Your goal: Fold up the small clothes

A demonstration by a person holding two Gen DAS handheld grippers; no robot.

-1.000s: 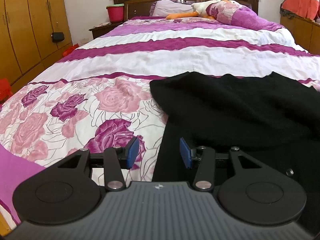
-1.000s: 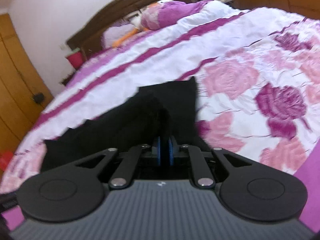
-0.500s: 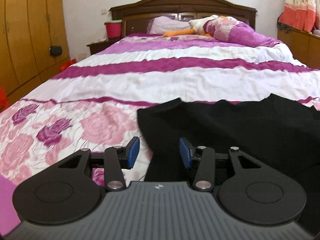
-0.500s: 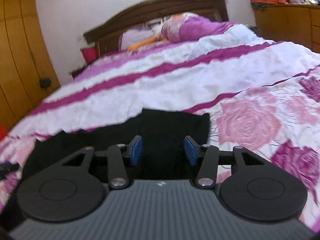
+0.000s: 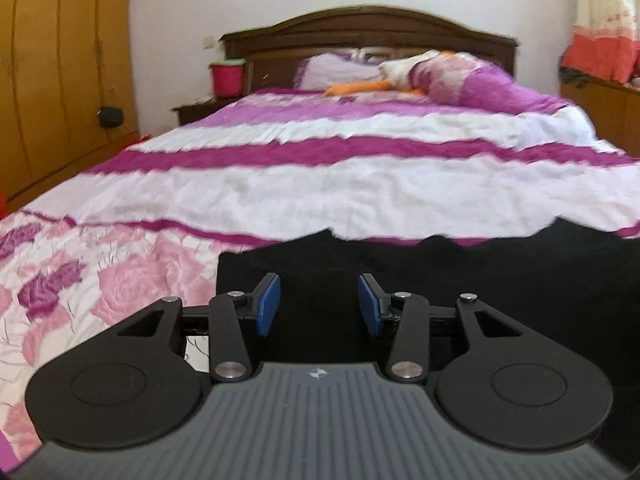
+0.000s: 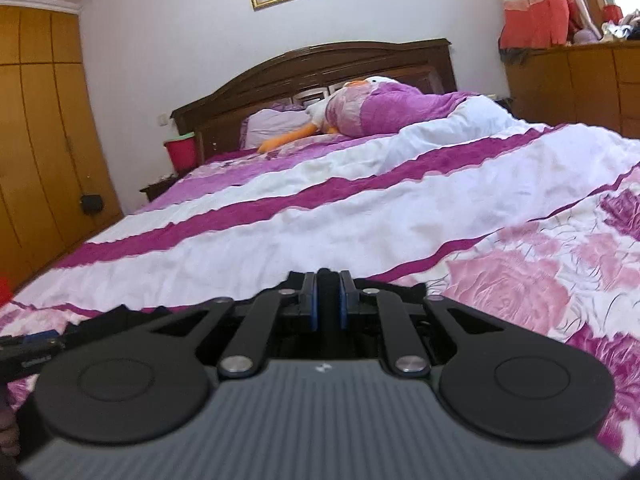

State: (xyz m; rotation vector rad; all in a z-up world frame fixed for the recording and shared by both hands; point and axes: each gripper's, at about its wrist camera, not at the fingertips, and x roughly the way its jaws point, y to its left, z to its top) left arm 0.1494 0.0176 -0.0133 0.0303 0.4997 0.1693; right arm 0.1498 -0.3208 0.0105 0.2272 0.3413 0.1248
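Note:
A black garment lies flat on the near end of the bed. My left gripper is open, low over the garment's left part, its blue pads apart with black cloth between and below them. In the right wrist view my right gripper is shut on a fold of the black garment, which fills the narrow gap between the pads. More black cloth shows to the left behind the fingers. The left gripper's tip shows at the far left edge.
The bed has a purple, white and rose-patterned cover. Pillows and a plush toy lie by the dark wooden headboard. A red bucket stands on the nightstand. Wooden wardrobes line the left, a dresser the right.
My right gripper opened half a second ago, then shut again on the garment's edge. Both grippers dropped lower toward the bed. The left stayed open.

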